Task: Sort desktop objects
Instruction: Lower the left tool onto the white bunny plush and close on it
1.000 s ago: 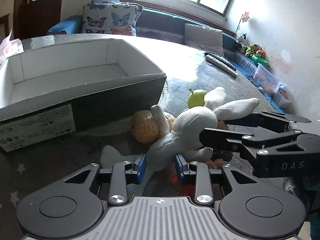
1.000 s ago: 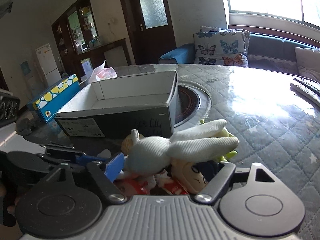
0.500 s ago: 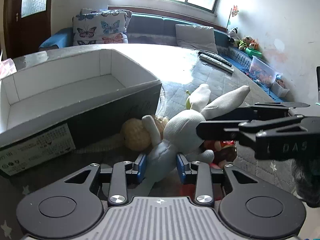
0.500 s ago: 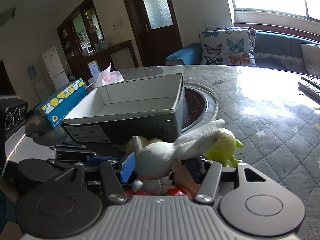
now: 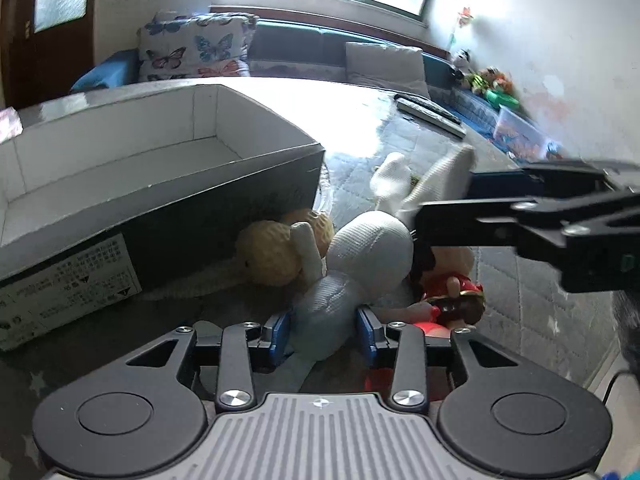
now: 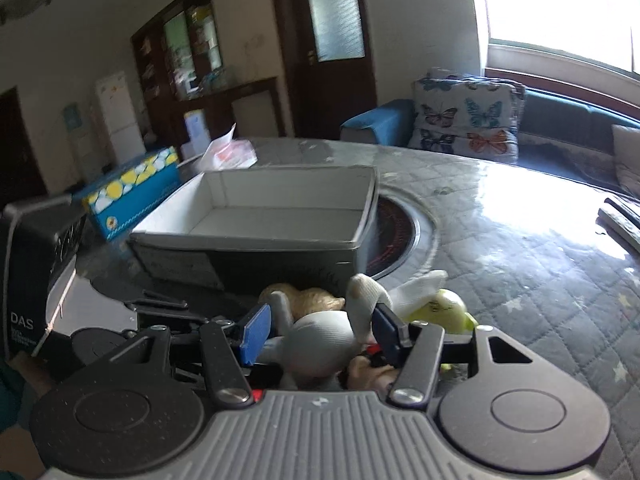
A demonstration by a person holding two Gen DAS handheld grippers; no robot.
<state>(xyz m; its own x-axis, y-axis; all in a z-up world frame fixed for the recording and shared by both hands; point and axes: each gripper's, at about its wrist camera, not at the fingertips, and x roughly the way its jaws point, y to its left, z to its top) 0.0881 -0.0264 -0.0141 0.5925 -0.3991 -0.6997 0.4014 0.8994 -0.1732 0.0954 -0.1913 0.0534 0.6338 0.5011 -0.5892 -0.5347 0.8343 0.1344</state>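
A white plush rabbit [image 5: 360, 264] lies on the table beside an open cardboard box [image 5: 132, 168]. My left gripper [image 5: 323, 334] is shut on the rabbit's body. My right gripper [image 6: 320, 330] is open, its jaws on either side of the rabbit's head [image 6: 320, 344]; it also shows in the left wrist view [image 5: 460, 208], by the rabbit's ears. A tan plush toy [image 5: 276, 254] lies against the box. A red-dressed doll [image 5: 452, 300] lies under the rabbit. A yellow-green toy [image 6: 440, 310] sits to the right.
The box [image 6: 280, 216] is empty inside. A round burner inset [image 6: 400, 236] is behind it. A blue dotted box [image 6: 132, 192] and pink packet [image 6: 232, 152] lie at the far left. Remotes [image 5: 432, 114] lie far right.
My right gripper has moved in over the rabbit's head and ears. The rabbit's ears have tipped upward. My left gripper keeps its hold on the rabbit's body.
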